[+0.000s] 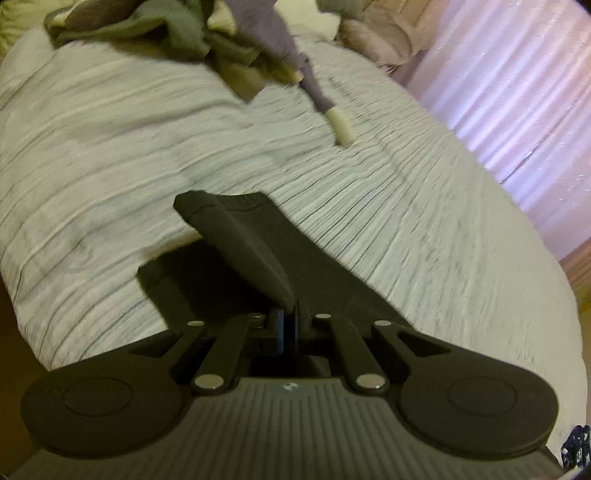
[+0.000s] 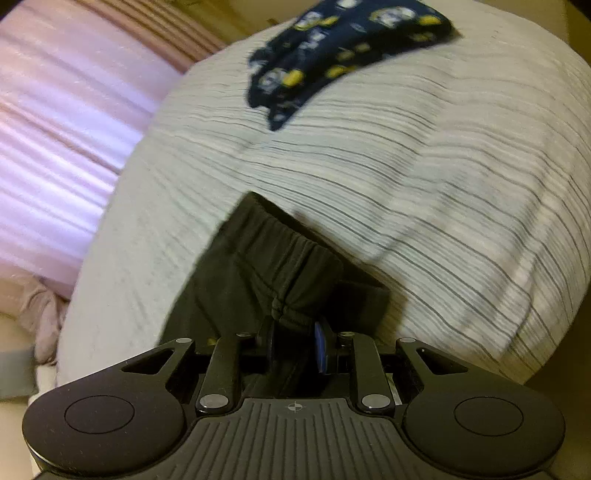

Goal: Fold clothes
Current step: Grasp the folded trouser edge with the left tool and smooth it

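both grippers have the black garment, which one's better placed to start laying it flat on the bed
Right, probably. The right gripper is shut on the gathered elastic waistband of the black garment, a firm edge to lead with. The left gripper pinches a smoother part of it. Bare striped bedspread lies ahead.

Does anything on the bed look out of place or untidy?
Yes. An unfolded heap of olive and purple clothes lies crumpled at the bed's far end, one cream-cuffed sleeve trailing over the striped bedspread. A navy patterned garment also lies bunched up.
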